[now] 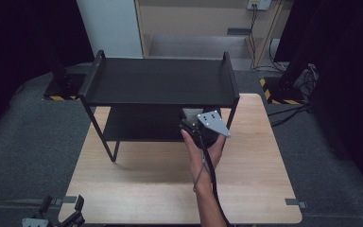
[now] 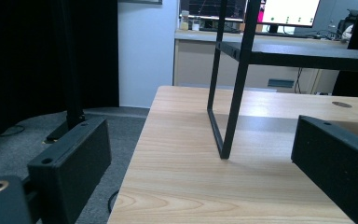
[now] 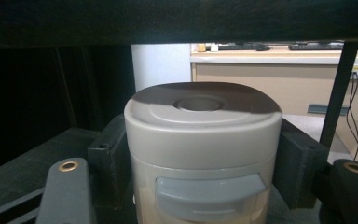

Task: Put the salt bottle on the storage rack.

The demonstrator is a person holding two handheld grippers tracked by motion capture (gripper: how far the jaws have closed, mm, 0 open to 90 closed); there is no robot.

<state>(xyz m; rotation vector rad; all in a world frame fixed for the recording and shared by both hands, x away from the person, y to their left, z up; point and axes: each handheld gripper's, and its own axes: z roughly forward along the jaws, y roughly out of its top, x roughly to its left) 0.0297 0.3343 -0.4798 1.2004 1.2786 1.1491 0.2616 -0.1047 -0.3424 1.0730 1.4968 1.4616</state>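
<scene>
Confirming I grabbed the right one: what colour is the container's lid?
Grey lid, matching the container's grey body; clearest in the right gripper view.

High view: set above, aimed forward and down on the surface (image 1: pixel 170 189) and black shelf (image 1: pixel 160 80).
Left gripper view: low at the surface's edge, facing the shelf.
Right gripper view: held close under the shelf top.

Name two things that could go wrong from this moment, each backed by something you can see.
1. The grey container, clamped in the right gripper, sits just under the rack's top shelf; lifting could knock its lid against it.
2. The left gripper hangs off the table near its front corner, jaws open, too far away to steady the rack.
</scene>
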